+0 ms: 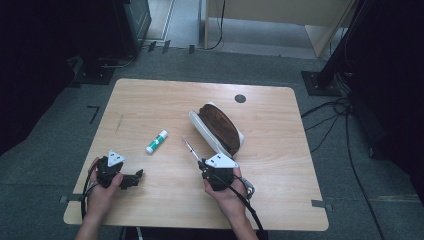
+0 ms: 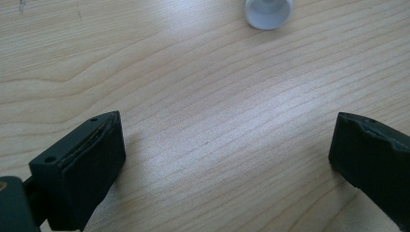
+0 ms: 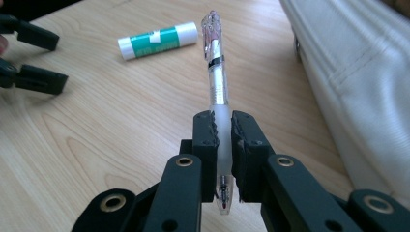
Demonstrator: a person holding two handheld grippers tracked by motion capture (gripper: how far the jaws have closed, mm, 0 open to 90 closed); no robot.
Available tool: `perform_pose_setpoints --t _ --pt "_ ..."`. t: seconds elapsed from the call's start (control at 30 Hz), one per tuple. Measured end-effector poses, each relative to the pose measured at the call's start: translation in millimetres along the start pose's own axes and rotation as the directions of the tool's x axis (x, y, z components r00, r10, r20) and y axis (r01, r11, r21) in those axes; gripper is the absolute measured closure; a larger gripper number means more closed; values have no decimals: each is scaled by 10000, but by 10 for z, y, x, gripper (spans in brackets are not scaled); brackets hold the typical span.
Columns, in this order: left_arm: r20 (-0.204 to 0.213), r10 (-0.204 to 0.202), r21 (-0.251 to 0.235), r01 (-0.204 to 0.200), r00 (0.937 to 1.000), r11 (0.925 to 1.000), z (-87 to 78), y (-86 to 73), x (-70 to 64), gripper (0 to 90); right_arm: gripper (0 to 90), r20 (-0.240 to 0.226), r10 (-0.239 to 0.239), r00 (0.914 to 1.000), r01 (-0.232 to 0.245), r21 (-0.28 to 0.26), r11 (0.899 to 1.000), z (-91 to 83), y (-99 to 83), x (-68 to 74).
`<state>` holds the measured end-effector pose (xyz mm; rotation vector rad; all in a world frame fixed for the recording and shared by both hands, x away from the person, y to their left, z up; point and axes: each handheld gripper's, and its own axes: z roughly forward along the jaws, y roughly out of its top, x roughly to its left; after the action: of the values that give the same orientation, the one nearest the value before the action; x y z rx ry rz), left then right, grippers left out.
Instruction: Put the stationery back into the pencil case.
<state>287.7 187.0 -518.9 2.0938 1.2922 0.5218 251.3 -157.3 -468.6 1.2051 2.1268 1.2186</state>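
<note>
I am holding the right gripper (image 3: 222,128) closed on a clear pen (image 3: 216,72); its jaws are clamping the frosted grip section, and the pen's tip is poking out just behind them, toward the camera. The rest of the pen is reaching forward past the jaws, its clear cap end pointing away from me. In the high view this gripper (image 1: 200,163) is sitting beside the near end of a white pencil case (image 1: 204,131) with a brown top, which is lying just to the gripper's right and running away ahead of it. From the right gripper view the case's white side (image 3: 348,72) is filling the space to the right of the pen.

Ahead and to the left of the pen a glue stick (image 3: 158,40) with a green label is lying on the wooden table (image 1: 150,95), apart from both grippers.

I am keeping the left gripper (image 2: 227,145) wide open, its jaws spread with bare wood between them. Ahead of it the glue stick's white end (image 2: 269,12) is showing at the top edge. In the high view this gripper (image 1: 135,178) is resting low on the table, well apart from the right one.
</note>
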Motion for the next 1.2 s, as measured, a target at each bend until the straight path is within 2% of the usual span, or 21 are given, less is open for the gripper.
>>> perform_pose_setpoints --t 0.67,1.2 --pt "11 16 -3 -16 10000 10000 0 0 -2 0 815 -94 -2 10000 -4 -659 9978 -303 339 -181" --pt "31 41 5 -41 10000 10000 0 0 -2 0 815 494 5 9988 48 -1060 9944 -455 605 -496"
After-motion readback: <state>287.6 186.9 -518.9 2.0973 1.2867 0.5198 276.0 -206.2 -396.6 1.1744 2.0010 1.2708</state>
